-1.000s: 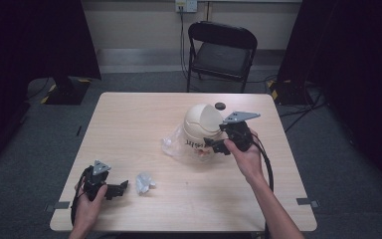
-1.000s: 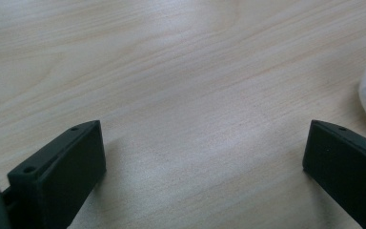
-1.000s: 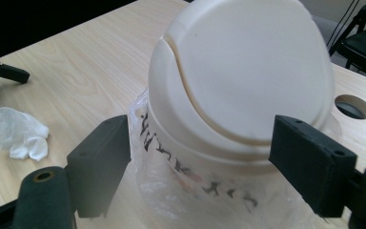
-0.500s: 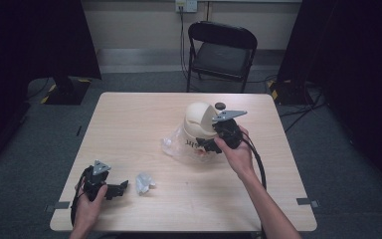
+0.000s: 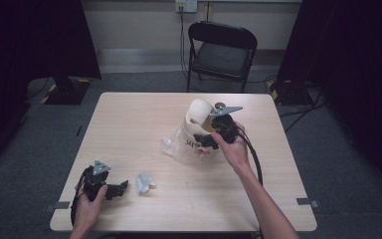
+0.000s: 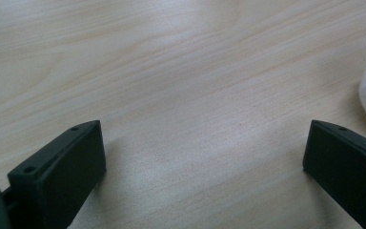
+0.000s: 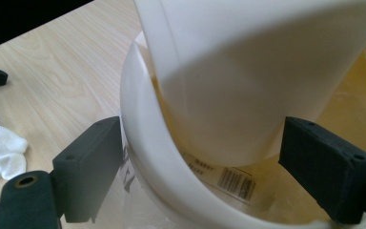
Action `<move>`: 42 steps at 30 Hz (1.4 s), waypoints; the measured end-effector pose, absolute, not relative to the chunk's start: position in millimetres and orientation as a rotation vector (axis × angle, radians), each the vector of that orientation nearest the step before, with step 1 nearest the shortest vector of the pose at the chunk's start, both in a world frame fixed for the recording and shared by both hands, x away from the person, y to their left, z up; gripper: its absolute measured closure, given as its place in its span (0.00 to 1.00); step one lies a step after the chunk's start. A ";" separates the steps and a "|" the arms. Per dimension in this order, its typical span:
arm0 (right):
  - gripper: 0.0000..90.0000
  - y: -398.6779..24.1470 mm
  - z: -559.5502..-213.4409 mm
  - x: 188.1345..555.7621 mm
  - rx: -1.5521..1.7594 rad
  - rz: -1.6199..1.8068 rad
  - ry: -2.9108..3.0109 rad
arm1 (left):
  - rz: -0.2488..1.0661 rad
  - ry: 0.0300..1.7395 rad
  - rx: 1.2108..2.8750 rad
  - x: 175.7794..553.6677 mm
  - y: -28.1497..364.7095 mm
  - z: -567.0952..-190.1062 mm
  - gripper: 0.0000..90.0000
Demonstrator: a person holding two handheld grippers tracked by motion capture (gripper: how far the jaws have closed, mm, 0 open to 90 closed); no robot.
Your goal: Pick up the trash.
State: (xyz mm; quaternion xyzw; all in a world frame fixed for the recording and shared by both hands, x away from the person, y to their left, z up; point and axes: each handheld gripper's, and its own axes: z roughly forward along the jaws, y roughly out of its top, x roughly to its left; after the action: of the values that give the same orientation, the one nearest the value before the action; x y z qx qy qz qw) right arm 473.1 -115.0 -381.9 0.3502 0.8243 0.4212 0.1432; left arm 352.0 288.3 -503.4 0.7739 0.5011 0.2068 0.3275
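The right tongs (image 7: 195,157) stand wide, jaws having just been opening; between them sit the near rim of the white tub (image 7: 147,157) and the paper cup (image 7: 262,71) that leans tilted inside it, but neither pad seems to press on anything, so I judge nothing is gripped. In the high view the right tongs (image 5: 210,141) are at the tub (image 5: 193,133), which stands right of the bench's middle on a clear plastic bag (image 5: 171,146), the cup (image 5: 200,110) poking up from it.

To do this well, I would settle one jaw outside the rim and the other inside, clear of the cup wall, then close squarely on the rim alone; pinching the cup too could tip both, and the bag underneath may let the tub slide.

The left tongs (image 6: 200,176) rest open and empty on the bench (image 6: 181,71), just beside a crumpled white wad (image 5: 144,181); in the high view the left tongs (image 5: 118,188) lie near the front left corner.

Against the earlier high view, the right hand (image 5: 234,149) has shifted left and lower over the tub; the left hand (image 5: 87,201) has not moved.
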 end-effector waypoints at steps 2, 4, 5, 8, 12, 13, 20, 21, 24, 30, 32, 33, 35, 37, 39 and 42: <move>0.16 -112.9 -382.2 474.5 1.007 1.207 2.387 | 0.542 1.312 2.027 352.0 288.4 -503.4 0.00; 0.16 -111.8 -382.8 476.0 1.016 1.218 2.399 | 0.542 1.313 2.027 352.0 288.4 -503.3 0.00; 0.16 -110.9 -383.4 477.0 1.018 1.222 2.404 | 0.541 1.312 2.026 352.0 288.3 -503.4 0.00; 0.16 -109.6 -385.3 479.3 1.028 1.237 2.411 | 0.542 1.313 2.027 352.0 288.4 -503.3 0.00; 0.16 -107.8 -387.9 482.8 1.039 1.250 2.414 | 0.542 1.313 2.028 352.0 288.4 -503.3 0.00; 0.16 -107.3 -388.2 483.3 1.029 1.252 2.411 | 0.542 1.313 2.027 351.9 288.4 -503.3 0.00; 0.16 -106.5 -388.9 483.9 1.034 1.280 2.403 | 0.542 1.313 2.028 352.0 288.4 -503.3 0.00; 0.16 -106.8 -387.9 483.2 1.029 1.283 2.403 | 0.543 1.312 2.027 352.0 288.4 -503.4 0.00; 0.18 -110.6 -382.6 479.7 1.046 1.300 2.386 | 0.541 1.312 2.027 352.0 288.4 -503.3 0.00; 0.17 -117.8 -374.3 470.1 1.024 1.302 2.371 | 0.542 1.312 2.026 352.0 288.3 -503.4 0.00; 0.17 -120.5 -368.9 463.6 1.007 1.330 2.348 | 0.542 1.313 2.028 351.9 288.4 -503.3 0.00; 0.17 -120.5 -368.9 463.6 1.007 1.330 2.348 | 0.542 1.313 2.028 351.9 288.4 -503.3 0.00; 0.17 -124.1 -362.9 454.3 1.011 1.382 2.309 | 0.542 1.312 2.027 351.9 288.3 -503.4 0.00; 0.18 -124.1 -360.4 447.7 0.998 1.388 2.300 | 0.542 1.312 2.027 352.0 288.3 -503.4 0.00; 0.18 -123.5 -358.6 442.6 0.986 1.391 2.295 | 0.543 1.312 2.027 352.0 288.3 -503.4 0.00; 0.20 -121.5 -351.2 425.9 0.948 1.421 2.288 | 0.541 1.312 2.027 352.0 288.4 -503.3 0.00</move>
State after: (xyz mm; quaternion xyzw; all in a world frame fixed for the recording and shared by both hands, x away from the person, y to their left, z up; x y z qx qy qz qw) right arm 425.9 -121.5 -351.2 0.3286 0.7931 0.4926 0.1429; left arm 352.0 288.4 -503.3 0.7741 0.5011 0.2066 0.3272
